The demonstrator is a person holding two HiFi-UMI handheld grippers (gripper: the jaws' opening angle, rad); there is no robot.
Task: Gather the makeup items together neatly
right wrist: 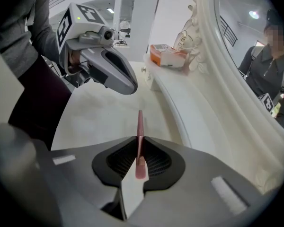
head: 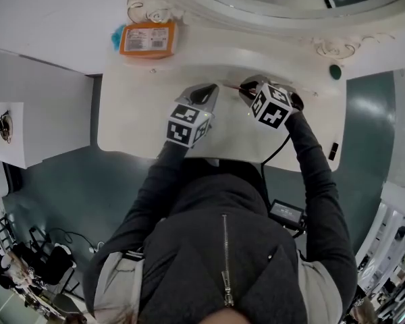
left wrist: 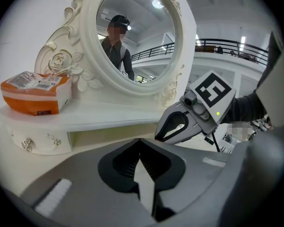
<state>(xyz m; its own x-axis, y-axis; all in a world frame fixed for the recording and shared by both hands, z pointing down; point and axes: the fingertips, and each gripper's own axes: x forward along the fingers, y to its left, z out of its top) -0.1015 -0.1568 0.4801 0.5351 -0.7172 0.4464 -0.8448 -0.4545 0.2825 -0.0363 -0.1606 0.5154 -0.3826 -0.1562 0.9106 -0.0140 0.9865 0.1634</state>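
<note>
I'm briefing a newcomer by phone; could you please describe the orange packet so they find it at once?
Start at the big white oval mirror behind the dressing table. On the raised shelf beneath it, beside the frame's carved rose, lies the packet. It is the only orange thing there, with a white band and a printed label.

An orange packet [head: 147,39] with a white label lies on the raised white shelf [head: 256,42] along the back edge of the surface [head: 131,130], towards its left corner, beside the carved frame of an oval mirror [left wrist: 139,37], while a small dark green round thing [head: 335,71] sits near the back right corner.
</note>
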